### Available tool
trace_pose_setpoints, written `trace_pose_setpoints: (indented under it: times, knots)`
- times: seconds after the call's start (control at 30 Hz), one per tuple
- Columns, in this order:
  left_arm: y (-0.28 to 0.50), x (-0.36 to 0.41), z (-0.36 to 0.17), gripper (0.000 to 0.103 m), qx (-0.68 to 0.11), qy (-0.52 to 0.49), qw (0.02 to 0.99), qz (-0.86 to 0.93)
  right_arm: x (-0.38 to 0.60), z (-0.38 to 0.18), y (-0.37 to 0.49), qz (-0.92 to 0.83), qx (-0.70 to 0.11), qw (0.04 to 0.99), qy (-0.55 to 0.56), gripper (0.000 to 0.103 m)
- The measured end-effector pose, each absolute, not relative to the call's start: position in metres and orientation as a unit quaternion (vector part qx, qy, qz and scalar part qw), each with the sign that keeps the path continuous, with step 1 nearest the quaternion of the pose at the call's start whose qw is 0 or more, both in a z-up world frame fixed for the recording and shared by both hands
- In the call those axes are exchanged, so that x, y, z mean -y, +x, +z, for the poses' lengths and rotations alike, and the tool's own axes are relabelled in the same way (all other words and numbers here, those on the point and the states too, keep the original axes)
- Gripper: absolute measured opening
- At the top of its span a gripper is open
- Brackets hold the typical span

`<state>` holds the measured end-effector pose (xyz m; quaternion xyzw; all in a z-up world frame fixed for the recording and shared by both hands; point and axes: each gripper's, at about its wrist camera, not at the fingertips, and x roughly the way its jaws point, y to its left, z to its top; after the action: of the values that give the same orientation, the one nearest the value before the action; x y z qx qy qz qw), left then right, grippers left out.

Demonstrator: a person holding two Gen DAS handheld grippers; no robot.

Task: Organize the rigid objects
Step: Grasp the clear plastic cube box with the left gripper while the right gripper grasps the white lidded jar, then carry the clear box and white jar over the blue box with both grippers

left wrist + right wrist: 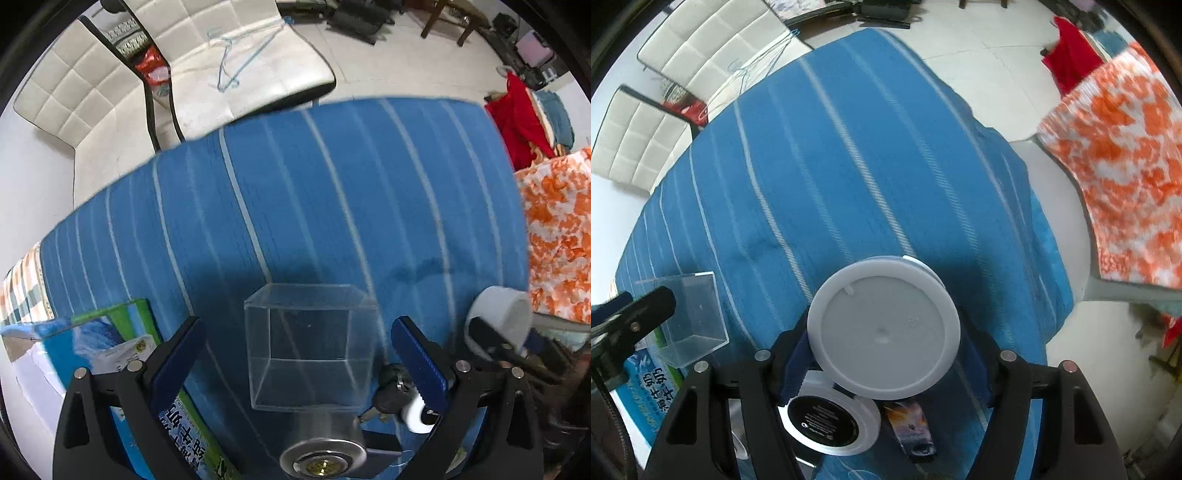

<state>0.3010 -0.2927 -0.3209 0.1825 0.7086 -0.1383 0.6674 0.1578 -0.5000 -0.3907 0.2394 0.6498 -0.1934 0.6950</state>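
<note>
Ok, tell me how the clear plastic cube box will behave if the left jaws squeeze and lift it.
The clear plastic cube box looks rigid, with thin flat walls, so it should hold its shape but might crack under a hard squeeze. Its glossy sides may slip against the pads. It appears empty, so probably light and easily nudged across the blue striped cloth. Flat-bottomed, it is unlikely to roll.

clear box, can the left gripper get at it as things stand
Probably yes: the clear box stands between the open fingers of the left gripper, nothing over it; only the keys lie close beside it.
</note>
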Motion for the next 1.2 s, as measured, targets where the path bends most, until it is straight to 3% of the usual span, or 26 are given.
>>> trace_pose_setpoints:
  times: [0.17,0.2,0.23,0.27,0.33,0.57,0.77,1.2]
  knots:
    - [0.300,0.291,-0.353,0.099,-0.727,0.193,0.646,-0.131,0.491,-0.389,0.160,-0.194,-0.650,0.697,0.232,0.072]
    - [0.300,0.291,-0.356,0.093,-0.727,0.191,0.646,-0.133,0.489,-0.389,0.161,-0.194,-0.650,0.698,0.230,0.072]
    - [0.299,0.291,-0.360,0.077,-0.729,0.188,0.644,-0.135,0.483,-0.387,0.163,-0.194,-0.651,0.698,0.228,0.072]
    - [0.299,0.290,-0.363,0.068,-0.735,0.181,0.639,-0.137,0.479,-0.387,0.165,-0.195,-0.651,0.698,0.226,0.072]
    - [0.302,0.286,-0.361,0.060,-0.733,0.162,0.647,-0.136,0.476,-0.387,0.167,-0.197,-0.651,0.698,0.224,0.072]
    - [0.288,0.290,-0.346,0.061,-0.717,0.150,0.667,-0.134,0.468,-0.376,0.169,-0.199,-0.646,0.706,0.210,0.072]
    - [0.267,0.292,-0.302,0.060,-0.681,0.153,0.700,-0.149,0.458,-0.348,0.162,-0.189,-0.630,0.727,0.198,0.071]
    - [0.233,0.207,-0.178,0.060,-0.594,0.115,0.779,-0.166,0.355,-0.230,0.135,-0.135,-0.576,0.792,0.149,0.071]
